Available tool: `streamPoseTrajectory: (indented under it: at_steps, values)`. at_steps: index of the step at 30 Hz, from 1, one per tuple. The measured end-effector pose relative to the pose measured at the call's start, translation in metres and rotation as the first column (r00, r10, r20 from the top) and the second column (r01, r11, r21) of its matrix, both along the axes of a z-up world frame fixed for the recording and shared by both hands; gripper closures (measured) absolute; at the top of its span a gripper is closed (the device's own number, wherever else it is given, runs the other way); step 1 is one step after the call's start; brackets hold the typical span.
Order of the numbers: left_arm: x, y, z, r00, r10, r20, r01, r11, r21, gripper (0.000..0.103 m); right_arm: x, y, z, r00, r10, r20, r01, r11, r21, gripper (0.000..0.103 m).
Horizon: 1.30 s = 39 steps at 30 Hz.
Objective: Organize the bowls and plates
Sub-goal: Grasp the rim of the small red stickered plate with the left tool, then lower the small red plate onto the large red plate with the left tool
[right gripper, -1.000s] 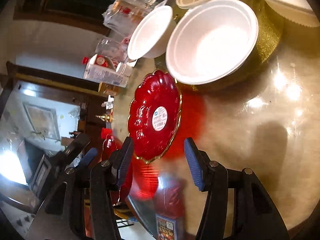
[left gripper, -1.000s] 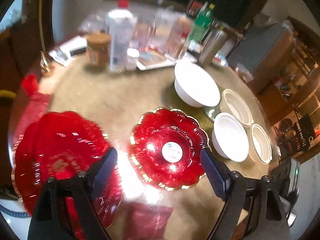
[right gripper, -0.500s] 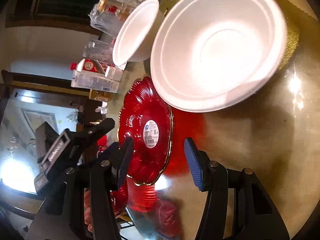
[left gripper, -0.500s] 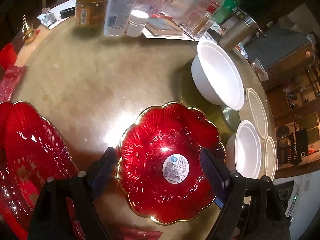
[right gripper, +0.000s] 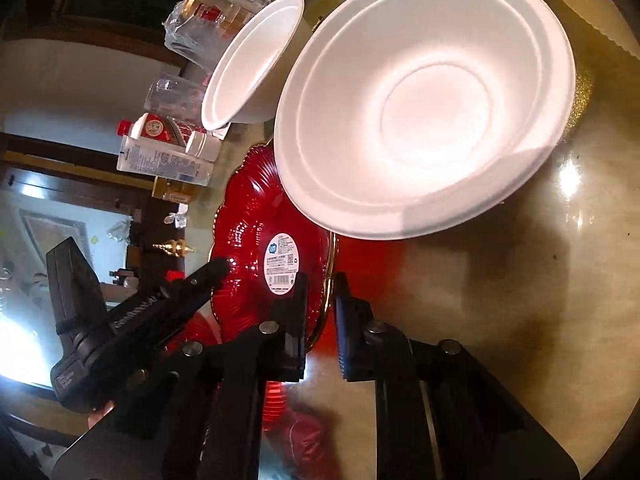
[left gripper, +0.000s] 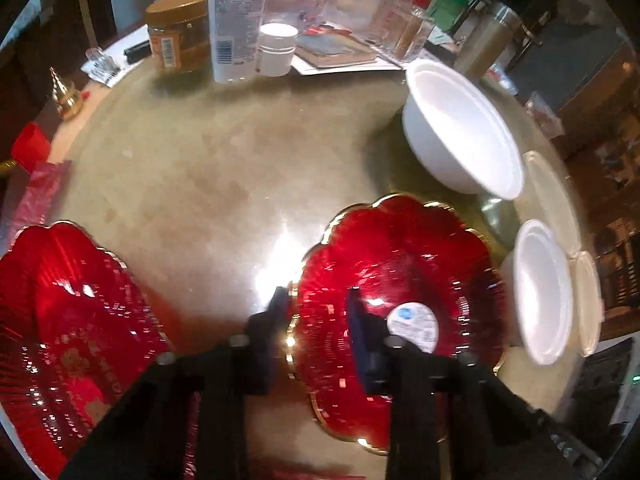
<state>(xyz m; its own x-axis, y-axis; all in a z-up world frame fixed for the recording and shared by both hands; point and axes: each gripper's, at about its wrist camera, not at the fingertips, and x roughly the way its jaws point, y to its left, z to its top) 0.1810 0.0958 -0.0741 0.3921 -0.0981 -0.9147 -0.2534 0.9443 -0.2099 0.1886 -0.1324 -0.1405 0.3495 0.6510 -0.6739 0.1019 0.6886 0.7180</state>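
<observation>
The scalloped red plate with gold rim (left gripper: 400, 280) looks like glossy, ribbed translucent plastic, with a round paper label stuck at its centre (left gripper: 412, 322). The round white foam-like bowl (right gripper: 424, 108) is matt and smooth, with faint moulded rings. The polished beige stone-look tabletop (left gripper: 208, 184) is mirror-glossy, and the black gripper fingers (left gripper: 276, 312) look like matt plastic.

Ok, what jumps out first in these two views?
The red plate mid-table, with a white sticker: the left gripper has just been closing its jaws on one rim, and the right gripper is shut on the opposite rim. A white bowl sits beside it; a second red plate lies left.
</observation>
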Motion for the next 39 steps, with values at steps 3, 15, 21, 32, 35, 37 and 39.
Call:
streamPoseTrajectory:
  at_steps: [3, 15, 21, 32, 35, 37, 39]
  values:
    - [-0.002, 0.002, 0.000, 1.000, 0.017, -0.003, -0.017, 1.000, 0.025, 0.089, -0.001, 0.000, 0.002, 1.000, 0.003, 0.011, -0.002, 1.000, -0.015, 0.093]
    - [-0.005, -0.011, 0.009, 1.000, -0.002, 0.017, 0.000, 0.995, 0.097, 0.093, -0.004, -0.001, 0.010, 0.998, -0.011, 0.059, 0.012, 1.000, -0.024, 0.093]
    - [-0.014, -0.015, 0.028, 0.998, -0.004, 0.069, -0.005, 0.992, 0.128, 0.094, -0.009, -0.004, 0.016, 0.996, -0.006, 0.089, 0.006, 1.000, -0.004, 0.093]
    - [-0.045, -0.006, 0.054, 0.988, 0.002, 0.154, -0.024, 0.989, 0.143, 0.095, -0.028, 0.006, 0.042, 0.985, 0.022, 0.171, -0.021, 1.000, -0.013, 0.093]
    - [-0.055, 0.000, 0.060, 0.984, 0.018, 0.177, -0.043, 0.989, 0.139, 0.095, -0.034, 0.014, 0.052, 0.979, 0.041, 0.199, -0.036, 0.999, -0.026, 0.093]
    - [-0.060, 0.006, 0.062, 0.982, 0.028, 0.186, -0.053, 0.990, 0.133, 0.094, -0.038, 0.019, 0.057, 0.976, 0.051, 0.212, -0.046, 0.999, -0.029, 0.093]
    - [-0.068, 0.014, 0.065, 0.980, 0.037, 0.197, -0.062, 0.990, 0.126, 0.095, -0.042, 0.027, 0.062, 0.973, 0.068, 0.222, -0.062, 0.997, -0.033, 0.093]
